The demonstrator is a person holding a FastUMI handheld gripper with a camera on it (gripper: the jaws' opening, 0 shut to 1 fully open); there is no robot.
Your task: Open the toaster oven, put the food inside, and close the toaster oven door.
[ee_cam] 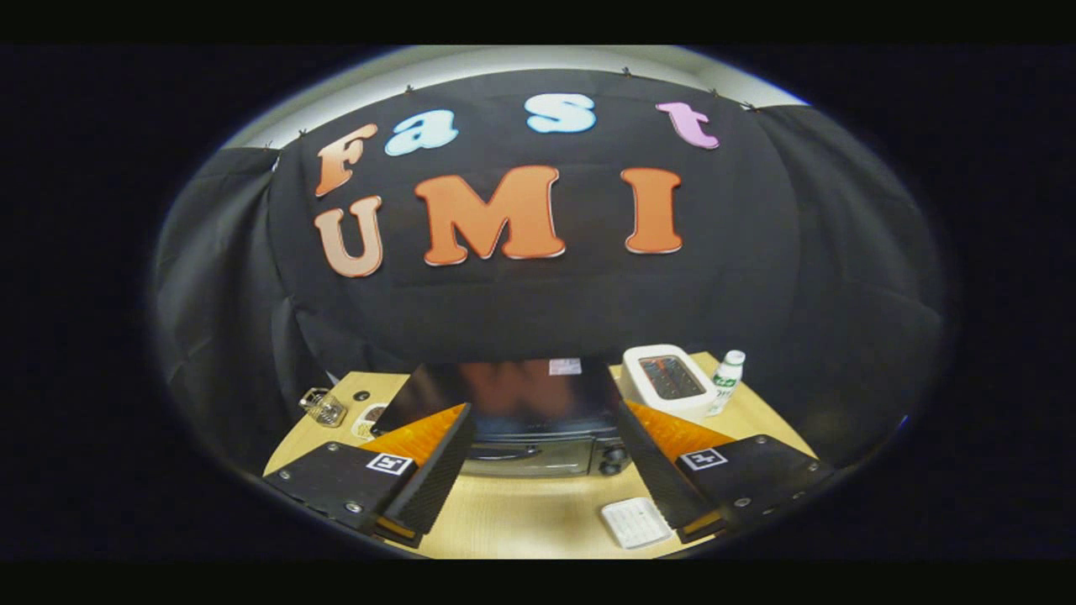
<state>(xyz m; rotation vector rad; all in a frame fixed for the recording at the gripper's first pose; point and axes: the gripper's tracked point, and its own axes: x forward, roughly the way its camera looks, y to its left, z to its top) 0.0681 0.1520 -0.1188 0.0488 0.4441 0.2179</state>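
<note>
Gripper (pixel 538 458) is hovering wide open, holding nothing. Toaster oven (pixel 525 412) is sitting door-shut just beyond the fingers, mid-bench toward the back edge; white toaster (pixel 668 382) is standing at the back right corner.

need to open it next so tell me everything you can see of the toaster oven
The toaster oven is a black box with a glossy, reflective top and a small sticker near its back edge. Its front has a dark glass door with a metal handle across it, and two dark knobs sit to the side of the door. The door looks closed. The oven stands on the wooden table, just beyond the open fingers of the gripper, which do not touch it.
</note>
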